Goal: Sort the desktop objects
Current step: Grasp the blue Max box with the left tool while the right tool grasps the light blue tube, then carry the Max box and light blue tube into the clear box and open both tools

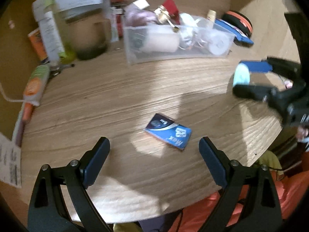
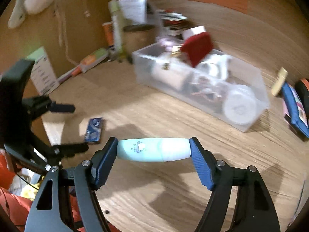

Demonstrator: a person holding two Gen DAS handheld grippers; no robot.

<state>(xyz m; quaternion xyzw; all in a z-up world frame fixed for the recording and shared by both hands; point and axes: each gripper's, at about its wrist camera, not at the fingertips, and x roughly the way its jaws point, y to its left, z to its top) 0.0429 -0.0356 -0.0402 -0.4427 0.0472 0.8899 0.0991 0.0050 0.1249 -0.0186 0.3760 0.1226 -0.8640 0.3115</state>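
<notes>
My right gripper (image 2: pixel 153 149) is shut on a pale mint cylinder (image 2: pixel 153 149), held end to end between its blue pads above the wooden desk. It also shows in the left wrist view (image 1: pixel 241 76), at the right. My left gripper (image 1: pixel 154 148) is open and empty, low over the desk, with a small blue packet (image 1: pixel 168 131) lying flat just beyond and between its fingers. The packet shows in the right wrist view (image 2: pixel 94 129) next to the left gripper (image 2: pixel 72 127). A clear plastic bin (image 1: pixel 177 40) (image 2: pixel 200 85) with several items stands at the back.
Bottles, a box and a brown jar (image 1: pixel 90 38) stand at the back left. An orange-and-green tube (image 1: pixel 35 85) lies by the left edge. A blue booklet (image 2: pixel 294 108) and a black-and-orange disc (image 1: pixel 238 22) lie right of the bin. The desk's front edge is close (image 1: pixel 154 214).
</notes>
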